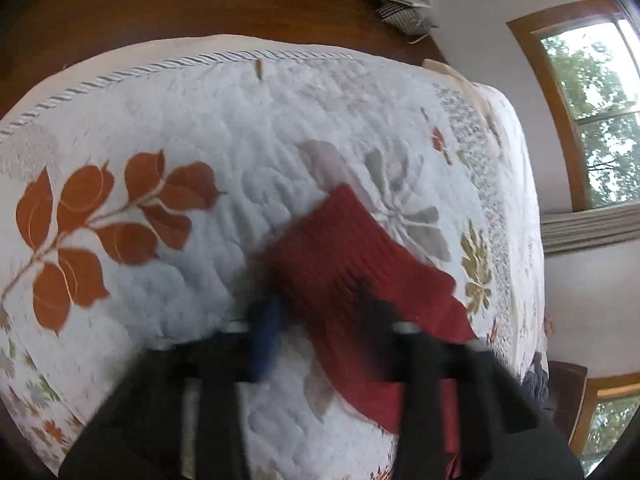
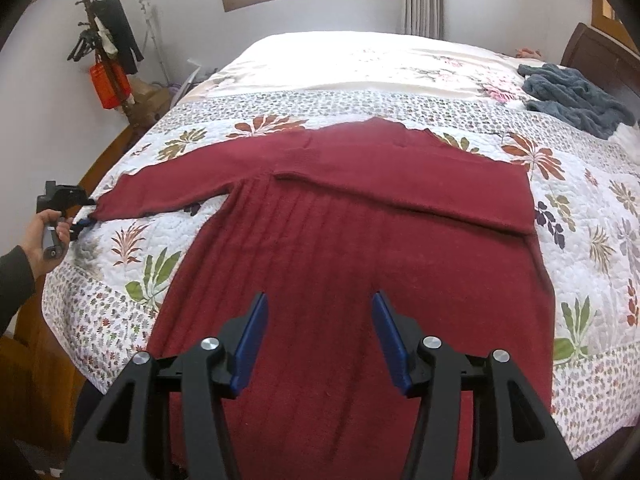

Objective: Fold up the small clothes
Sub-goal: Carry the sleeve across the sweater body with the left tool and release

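On floral quilt [image 2: 360, 80] | red sweater [image 2: 340, 240] spread | right claw [image 2: 318, 340] agape | left claw [image 2: 86, 216] unclear

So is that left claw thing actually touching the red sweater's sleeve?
Touching. The right wrist view shows the left gripper meeting the cuff of the red sweater, its fingers either side of the sleeve end.

Left gripper [image 1: 320, 312] smeared by motion blur in its own wrist view, finger outlines soft, gap unreadable. Tiny in the right wrist view, beside the red sweater's [image 2: 352, 248] sleeve end, grip on the cuff impossible to confirm. Sweater hem cut off by the lower picture edge. Sleeve folded across the chest, covering the fabric beneath.
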`<state>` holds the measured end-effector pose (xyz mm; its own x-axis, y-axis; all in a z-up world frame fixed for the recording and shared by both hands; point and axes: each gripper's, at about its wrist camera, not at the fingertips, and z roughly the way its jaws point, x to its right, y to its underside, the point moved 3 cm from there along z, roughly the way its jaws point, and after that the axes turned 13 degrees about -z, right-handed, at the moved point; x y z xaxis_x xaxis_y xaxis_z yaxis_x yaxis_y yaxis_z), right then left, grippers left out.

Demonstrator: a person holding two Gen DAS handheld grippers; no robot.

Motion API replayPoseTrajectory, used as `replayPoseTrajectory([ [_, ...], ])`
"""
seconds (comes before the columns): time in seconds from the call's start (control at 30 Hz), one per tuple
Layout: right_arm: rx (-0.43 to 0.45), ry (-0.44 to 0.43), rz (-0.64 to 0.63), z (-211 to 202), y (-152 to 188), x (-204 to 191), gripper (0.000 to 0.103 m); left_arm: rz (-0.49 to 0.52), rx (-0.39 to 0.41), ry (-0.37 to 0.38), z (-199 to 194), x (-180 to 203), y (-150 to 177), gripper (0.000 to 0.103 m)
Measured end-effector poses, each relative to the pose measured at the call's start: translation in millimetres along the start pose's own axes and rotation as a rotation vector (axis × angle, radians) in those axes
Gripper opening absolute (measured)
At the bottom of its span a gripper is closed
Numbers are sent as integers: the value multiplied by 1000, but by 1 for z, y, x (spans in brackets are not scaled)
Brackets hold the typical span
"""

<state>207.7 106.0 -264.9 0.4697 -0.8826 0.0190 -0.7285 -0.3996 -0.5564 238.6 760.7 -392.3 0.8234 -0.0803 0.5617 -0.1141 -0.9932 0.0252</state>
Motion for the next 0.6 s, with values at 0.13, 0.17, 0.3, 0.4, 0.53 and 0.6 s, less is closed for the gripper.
replayPoseTrajectory([
  [0.13,-15,3,39,-2,2,8,54,15,24,61,-19,11,4,8],
  [0.17,-11,2,49,-4,2,10,54,60,33,85,-30,26,12,8],
  [0.3,1,-9,89,-9,4,19,54,231,39,164,-60,97,59,8],
  [0.4,13,-30,119,-14,6,25,54,380,18,238,-76,161,111,8],
  [0.53,28,-53,185,-21,9,41,54,596,-20,310,-81,237,199,8],
  [0.6,35,-56,207,-24,11,51,54,703,-36,324,-72,266,250,8],
])
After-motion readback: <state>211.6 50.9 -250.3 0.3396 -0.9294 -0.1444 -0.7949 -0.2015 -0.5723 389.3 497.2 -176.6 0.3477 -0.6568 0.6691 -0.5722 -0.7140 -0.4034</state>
